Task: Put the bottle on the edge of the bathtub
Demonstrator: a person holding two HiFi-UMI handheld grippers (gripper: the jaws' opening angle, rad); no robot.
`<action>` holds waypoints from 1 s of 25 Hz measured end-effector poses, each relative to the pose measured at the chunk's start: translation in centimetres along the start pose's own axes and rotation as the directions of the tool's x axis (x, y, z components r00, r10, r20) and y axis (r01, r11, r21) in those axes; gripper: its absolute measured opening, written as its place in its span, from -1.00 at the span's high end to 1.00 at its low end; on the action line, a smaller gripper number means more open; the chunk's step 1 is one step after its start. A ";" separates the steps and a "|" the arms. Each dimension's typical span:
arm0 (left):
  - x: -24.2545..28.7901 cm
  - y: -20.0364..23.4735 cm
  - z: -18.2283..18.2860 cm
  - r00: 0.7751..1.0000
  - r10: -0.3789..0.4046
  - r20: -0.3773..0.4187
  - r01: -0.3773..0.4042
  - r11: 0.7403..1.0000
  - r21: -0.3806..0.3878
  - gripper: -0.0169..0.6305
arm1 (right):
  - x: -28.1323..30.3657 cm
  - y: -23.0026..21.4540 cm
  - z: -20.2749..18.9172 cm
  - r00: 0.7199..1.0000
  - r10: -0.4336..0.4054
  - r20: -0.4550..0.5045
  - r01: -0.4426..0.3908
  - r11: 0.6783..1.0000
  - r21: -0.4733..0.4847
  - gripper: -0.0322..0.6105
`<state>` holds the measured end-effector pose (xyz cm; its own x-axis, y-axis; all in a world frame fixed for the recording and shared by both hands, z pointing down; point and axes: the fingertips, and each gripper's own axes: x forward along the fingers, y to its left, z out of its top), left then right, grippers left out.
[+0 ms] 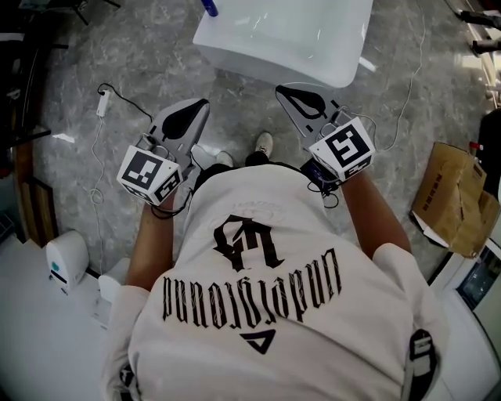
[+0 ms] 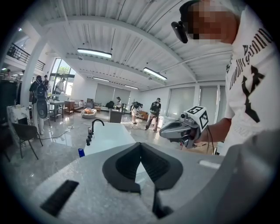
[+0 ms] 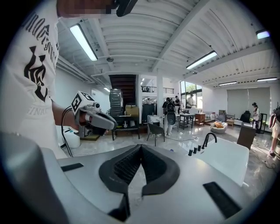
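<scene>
A white bathtub stands on the grey marble floor ahead of me, with a black faucet at its rim. A small blue bottle rests at the tub's far left edge; in the left gripper view the bottle peeks over my gripper's body. My left gripper and right gripper are held at waist height, short of the tub, pointing toward it. Both have their jaws shut with nothing between them. The tub lies to the right in the right gripper view.
A cardboard box sits on the floor at right. A white cable and plug trail across the floor at left, near a white device. Several people, tables and a chair stand farther off in the hall.
</scene>
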<state>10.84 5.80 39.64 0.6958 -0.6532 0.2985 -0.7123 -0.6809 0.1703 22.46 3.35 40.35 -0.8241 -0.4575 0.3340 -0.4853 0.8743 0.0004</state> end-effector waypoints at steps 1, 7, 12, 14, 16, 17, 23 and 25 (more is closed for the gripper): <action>-0.3 -0.2 -0.2 1.000 -0.003 -0.001 0.003 1.000 0.000 0.90 | -0.2 0.5 0.1 1.000 -0.004 0.003 0.004 1.000 0.003 0.86; -3.1 -1.6 -1.2 1.000 -0.020 0.007 0.020 1.000 0.010 0.90 | -1.0 3.9 0.3 1.000 -0.027 0.009 0.027 1.000 -0.002 0.86; -7.7 -2.8 -2.2 0.999 -0.029 0.017 0.029 0.999 0.025 0.90 | -0.9 8.1 1.4 0.999 -0.045 0.018 0.045 0.999 -0.027 0.86; -9.7 -3.1 -2.6 0.999 -0.026 0.026 0.025 0.999 0.029 0.90 | -0.8 10.0 2.0 0.998 -0.047 0.029 0.048 0.998 -0.045 0.86; -11.9 -3.2 -2.9 0.999 -0.023 0.037 0.022 0.999 0.032 0.90 | -0.5 11.9 2.4 0.998 -0.049 0.034 0.050 0.997 -0.050 0.86; -13.0 -3.2 -3.1 0.999 -0.023 0.042 0.022 0.999 0.033 0.90 | -0.3 12.9 2.5 0.998 -0.053 0.032 0.055 0.997 -0.048 0.86; -19.2 -3.3 -4.3 0.997 -0.020 0.074 0.018 0.999 0.033 0.90 | 0.8 18.9 3.4 0.998 -0.056 0.033 0.057 0.997 -0.060 0.86; -20.8 -3.3 -4.6 0.996 -0.018 0.088 0.016 0.999 0.031 0.90 | 1.0 20.5 3.7 0.998 -0.056 0.037 0.059 0.996 -0.067 0.86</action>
<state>-1.71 23.21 37.19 0.7142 -0.6672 0.2117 -0.6981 -0.7010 0.1459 10.63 20.24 37.18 -0.8057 -0.5118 0.2982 -0.5123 0.8548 0.0829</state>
